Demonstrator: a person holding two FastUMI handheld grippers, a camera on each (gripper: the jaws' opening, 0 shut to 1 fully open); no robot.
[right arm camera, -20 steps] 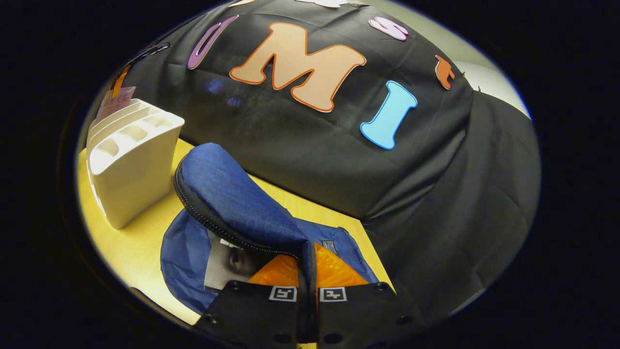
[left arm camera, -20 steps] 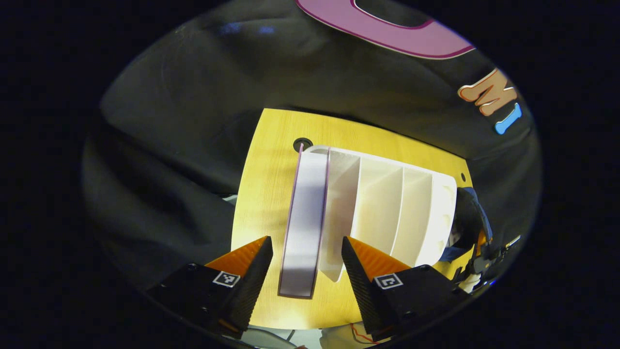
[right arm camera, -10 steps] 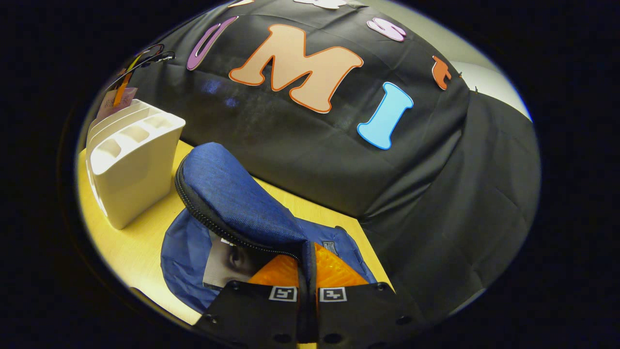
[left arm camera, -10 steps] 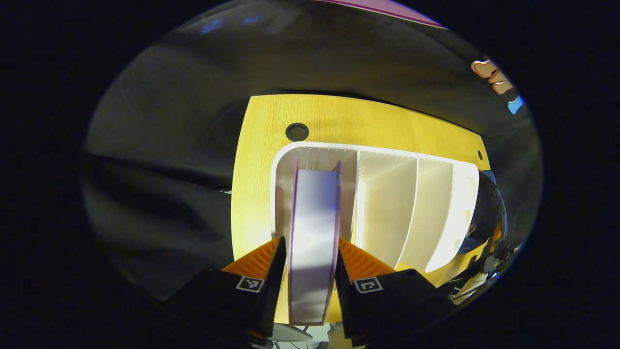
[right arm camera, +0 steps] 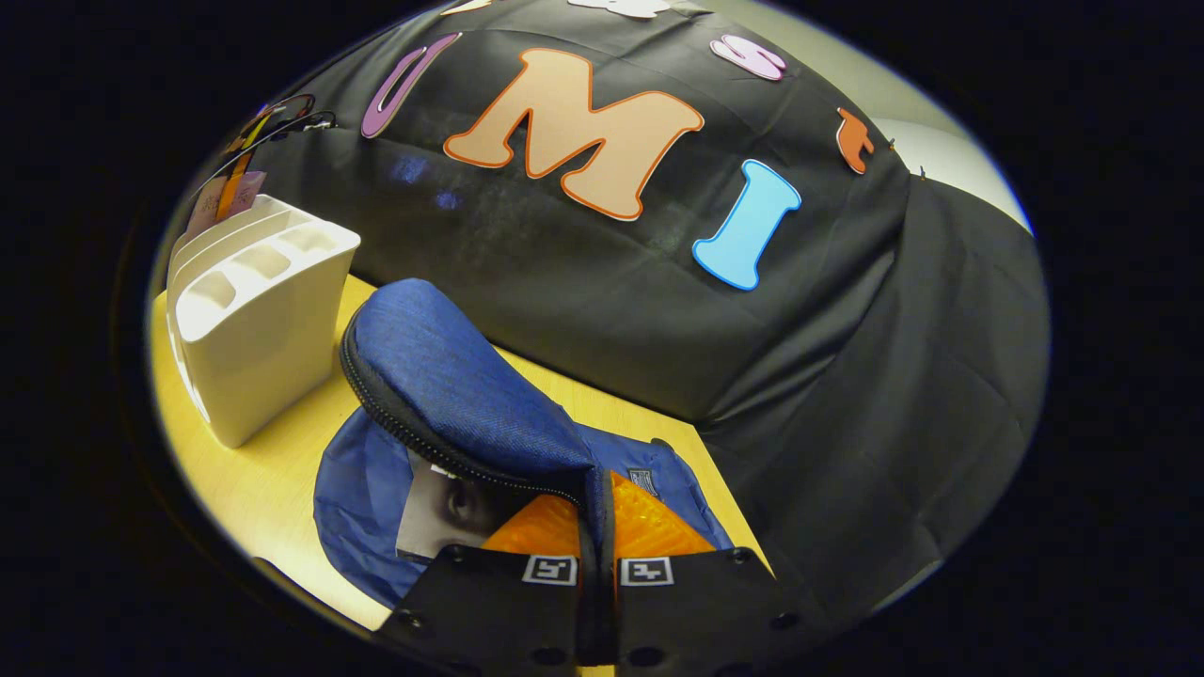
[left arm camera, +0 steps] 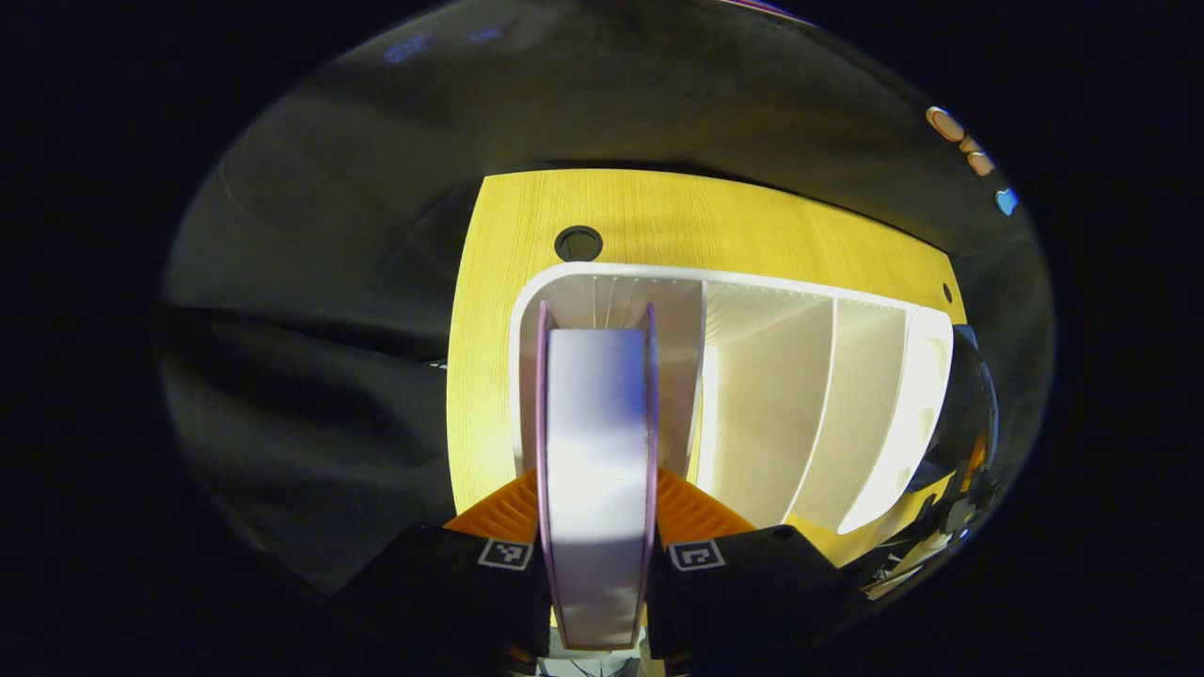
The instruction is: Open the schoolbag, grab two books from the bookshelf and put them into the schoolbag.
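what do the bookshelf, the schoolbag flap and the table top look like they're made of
Bookshelf: probably moulded plastic, matt off-white, with smooth rounded corners and thin dividers.
Schoolbag flap: woven denim-like blue fabric, matt, with visible weave and a dark zipper along its edge.
Table top: wood or wood-look laminate, yellow with fine straight grain lines; which one cannot be told.

A yellow wood-grain table (left arm camera: 499,310) stands against draped black cloth walls (right arm camera: 847,376); a round cable hole (left arm camera: 578,244) pierces its top; a pale wall patch (right arm camera: 950,160) shows beyond.
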